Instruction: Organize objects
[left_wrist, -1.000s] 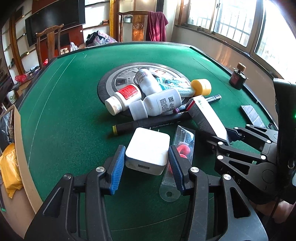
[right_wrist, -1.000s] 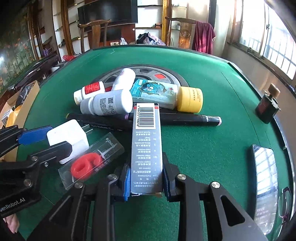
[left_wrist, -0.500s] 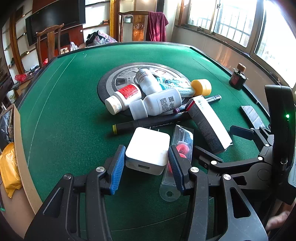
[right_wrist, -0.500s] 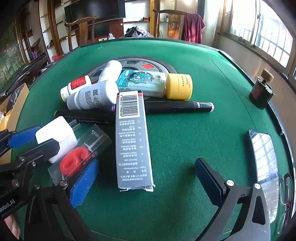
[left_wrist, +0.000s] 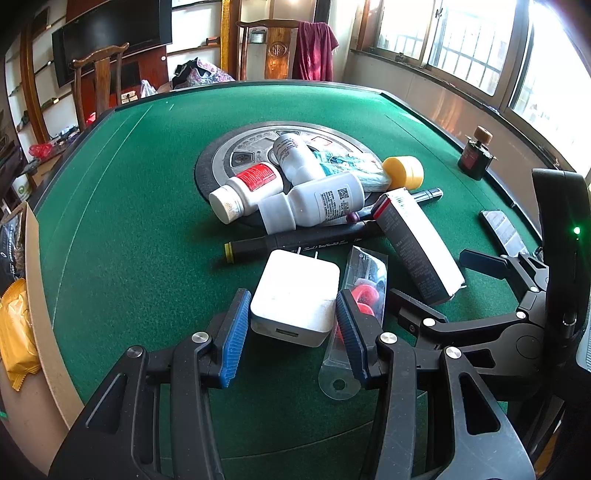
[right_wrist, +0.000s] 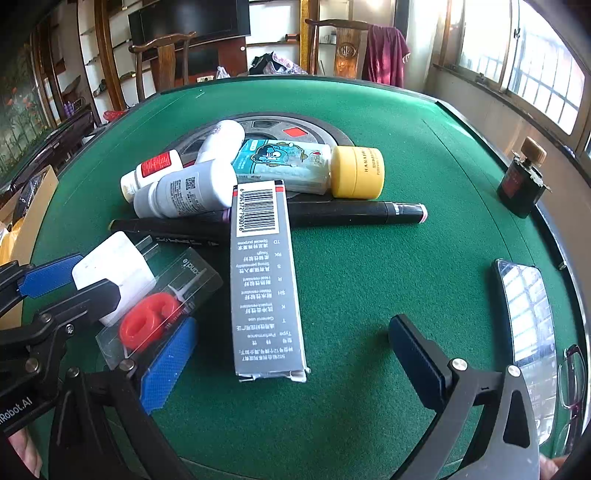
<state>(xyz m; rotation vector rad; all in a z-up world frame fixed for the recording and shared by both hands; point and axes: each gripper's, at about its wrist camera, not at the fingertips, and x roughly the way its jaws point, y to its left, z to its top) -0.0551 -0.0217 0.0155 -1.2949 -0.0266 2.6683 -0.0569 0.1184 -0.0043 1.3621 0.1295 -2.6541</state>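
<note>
The left gripper (left_wrist: 291, 325) has its blue pads on either side of the white charger (left_wrist: 295, 295), which sits on the green table (left_wrist: 129, 221) near its near edge. The left pad looks a shade clear, and whether the right pad presses is hard to tell, so a firm hold is uncertain. If it lifts now, the charger could slip. Its right finger lies over the clear packet with the red ring (left_wrist: 364, 295), which could get dragged along.

The right gripper (right_wrist: 291, 354) stands wide open around the near end of the grey carton (right_wrist: 264, 277), touching neither side; the carton rests flat, its far end on the black marker (right_wrist: 347, 213). Closing carelessly, its left finger could catch the packet just beside it.

The right wrist view shows the carton's barcode, a phone (right_wrist: 524, 314) and glasses (right_wrist: 572, 380) by the right edge. The left wrist view alone shows the charger's port face and the yellow packet (left_wrist: 16, 332) off the left edge.
</note>
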